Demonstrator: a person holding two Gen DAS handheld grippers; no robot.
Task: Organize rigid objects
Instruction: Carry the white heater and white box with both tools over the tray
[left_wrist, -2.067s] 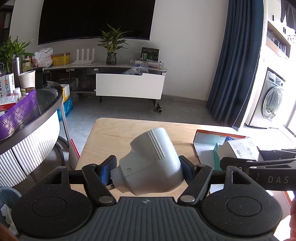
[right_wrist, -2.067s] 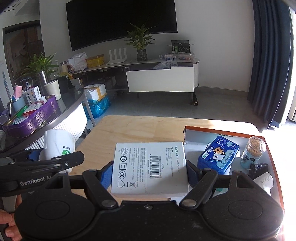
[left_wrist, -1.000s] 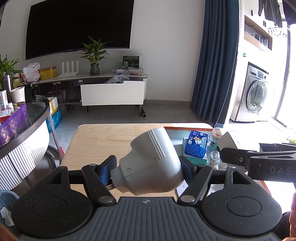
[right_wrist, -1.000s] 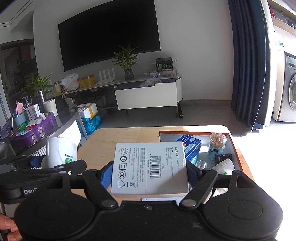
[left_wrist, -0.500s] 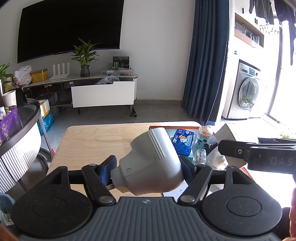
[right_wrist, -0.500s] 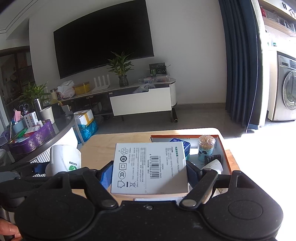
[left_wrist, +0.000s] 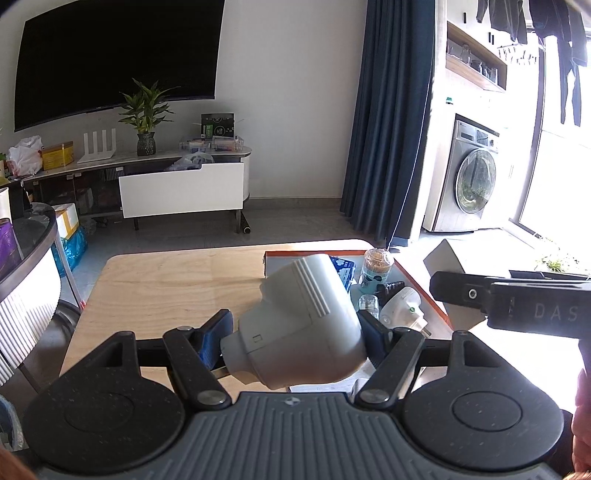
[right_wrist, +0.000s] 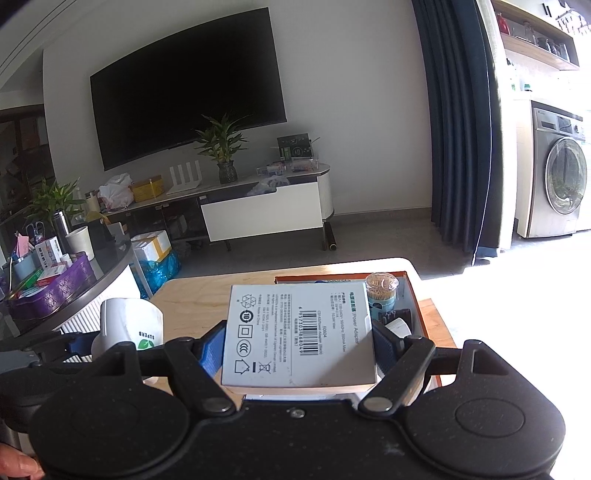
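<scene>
Left gripper (left_wrist: 297, 334): blue-padded fingers pinch a white plastic adapter (left_wrist: 299, 325), a rounded, bulbous body with three raised ribs on its upper flank, a small square mark and a stubby cylindrical end pointing near-left; it is held above the near part of the wooden table (left_wrist: 173, 280). Right gripper (right_wrist: 299, 345): fingers clamp a flat white box (right_wrist: 299, 334) printed with a barcode, recycling and compliance symbols and the words "Power Adapter"; it lies face-up between the pads, over the near edge of the orange-rimmed tray (right_wrist: 413, 295). Tray contents, far right of table: toothpick jar (left_wrist: 377, 267) with blue label, upright; white plug (left_wrist: 404, 308) with a green mark, lying on its side; dark clip-like item (left_wrist: 391, 288), type unclear; small clear bottle (left_wrist: 368, 303); blue packet (left_wrist: 343, 269), mostly hidden behind the adapter. In the right wrist view the box covers most of the tray interior, and the adapter's label reads only partly. The adapter's underside is hidden.
</scene>
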